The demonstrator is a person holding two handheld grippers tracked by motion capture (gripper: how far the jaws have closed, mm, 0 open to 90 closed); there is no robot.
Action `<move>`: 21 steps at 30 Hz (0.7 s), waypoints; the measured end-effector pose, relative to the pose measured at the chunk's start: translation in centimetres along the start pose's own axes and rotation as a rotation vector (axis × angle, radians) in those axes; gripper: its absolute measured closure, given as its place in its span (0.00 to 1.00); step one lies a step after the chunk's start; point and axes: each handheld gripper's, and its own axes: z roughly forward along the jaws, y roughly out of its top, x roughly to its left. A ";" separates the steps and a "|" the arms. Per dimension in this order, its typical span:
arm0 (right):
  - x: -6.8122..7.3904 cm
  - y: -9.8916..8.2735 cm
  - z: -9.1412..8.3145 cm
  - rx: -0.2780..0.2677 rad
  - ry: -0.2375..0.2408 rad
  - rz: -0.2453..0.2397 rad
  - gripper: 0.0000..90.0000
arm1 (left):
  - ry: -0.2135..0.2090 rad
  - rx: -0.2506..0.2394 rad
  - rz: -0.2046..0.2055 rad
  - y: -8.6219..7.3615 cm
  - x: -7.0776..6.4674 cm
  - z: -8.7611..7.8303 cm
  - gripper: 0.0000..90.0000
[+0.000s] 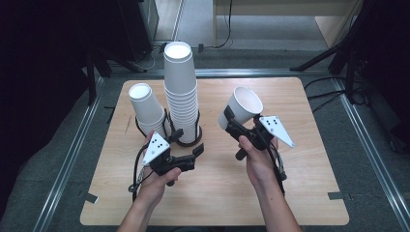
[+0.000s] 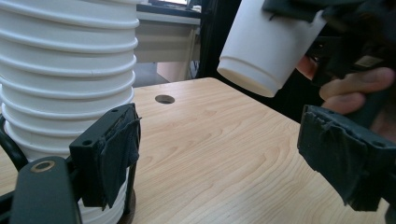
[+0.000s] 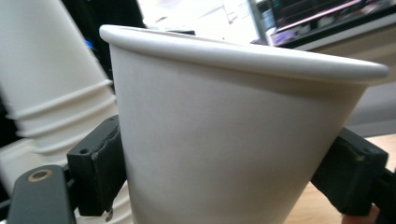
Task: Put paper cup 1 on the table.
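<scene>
A: Nearest the person, the left gripper [image 1: 197,151] sits low over the table [image 1: 217,193], jaws apart with nothing between them. Its tips point toward three o'clock, just beside the base of the tall stack of cups [image 1: 182,92].

B: And the other one?

A: The right gripper [image 1: 230,124] has its jaws pressed on both sides of a single paper cup [image 1: 241,107], low on the wall near the base. The cup is off the table and tilted, mouth toward one o'clock, to the right of the tall stack.

B: What worries you?

A: The cup is thin paper. Squeeze harder and the wall may crease or go oval; ease off and it may slip out, since the taper narrows toward the base where the pads sit.

B: Anything farther back?

A: At eleven o'clock from the left hand, a short stack of cups [image 1: 146,107] leans in its wire holder [image 1: 140,126], and the tall stack stands in a ring base [image 1: 189,140]. The left jaw is so close to that base that a sideways nudge could rock the tall stack. Swinging the held cup toward nine o'clock could clip its upper cups too.
</scene>
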 end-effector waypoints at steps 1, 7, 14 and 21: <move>-0.1 -0.1 0.2 -0.004 -0.016 -0.023 0.16 | -0.006 -0.001 -0.005 0.0 0.0 0.0 0.14; -1.1 0.1 1.5 -0.014 -0.062 -0.105 0.16 | 0.002 0.024 -0.017 0.1 0.4 -0.1 0.11; -2.1 0.4 3.2 -0.014 -0.084 -0.169 0.16 | 0.013 0.072 -0.025 0.2 0.6 -0.1 0.03; -3.7 0.1 5.1 0.025 -0.125 -0.227 0.16 | 0.039 0.105 -0.050 0.3 1.2 -0.3 0.00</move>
